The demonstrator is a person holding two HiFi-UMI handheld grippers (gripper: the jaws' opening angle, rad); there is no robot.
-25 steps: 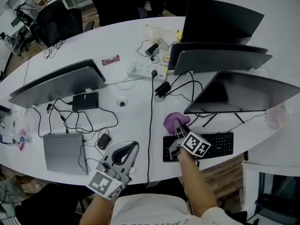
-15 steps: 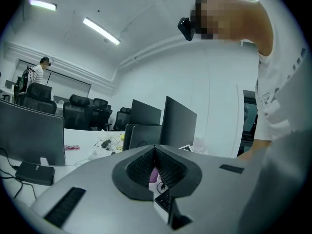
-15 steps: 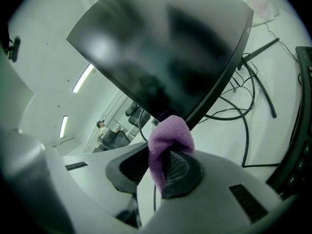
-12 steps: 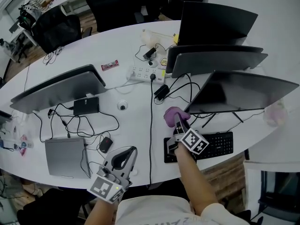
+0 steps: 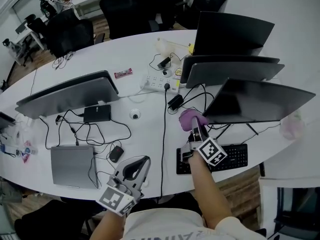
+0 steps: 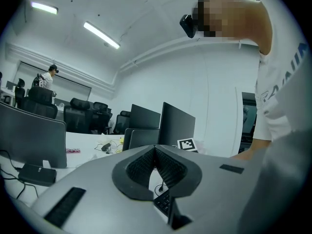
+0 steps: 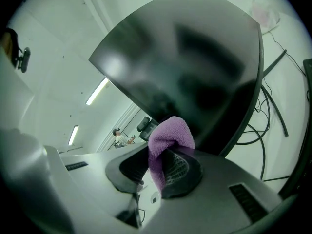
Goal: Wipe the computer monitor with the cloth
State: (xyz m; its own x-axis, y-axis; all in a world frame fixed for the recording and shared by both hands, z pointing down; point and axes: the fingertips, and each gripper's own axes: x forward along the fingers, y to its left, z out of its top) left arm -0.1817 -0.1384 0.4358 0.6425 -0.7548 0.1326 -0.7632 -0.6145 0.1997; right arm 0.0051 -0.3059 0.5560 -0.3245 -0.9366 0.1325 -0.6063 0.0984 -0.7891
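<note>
Purple cloth (image 7: 168,138) is pinched between the fingers of the right gripper (image 5: 195,127), which are clenched on it so that a rounded fold sticks out past the tips. In the head view the cloth sits at the lower left corner of the nearest computer monitor (image 5: 260,101), just beside its edge. In the right gripper view the dark screen fills the space right behind the fold, but whether cloth and glass touch cannot be told. That monitor leans with its screen facing down toward the person, and its thin stand legs and some black cables lie on the white table (image 5: 125,49) beneath it.

A black keyboard (image 5: 230,155) lies just below the monitor, partly under the right gripper's marker cube. The left gripper (image 5: 141,161) hangs over the table's near edge, well apart from the cloth. Its ribbed fingers are pressed together at the tips with nothing between them.

A long black cable (image 5: 163,134) runs between the two grippers up to a white power strip (image 5: 159,82). Left of it lie a black mouse (image 5: 116,154), a closed grey laptop (image 5: 72,164) and a small black box (image 5: 97,113). A second monitor (image 5: 67,91) stands on the left, and two more (image 5: 230,69) stand behind the nearest one. Black office chairs (image 5: 75,29) stand beyond the table.
</note>
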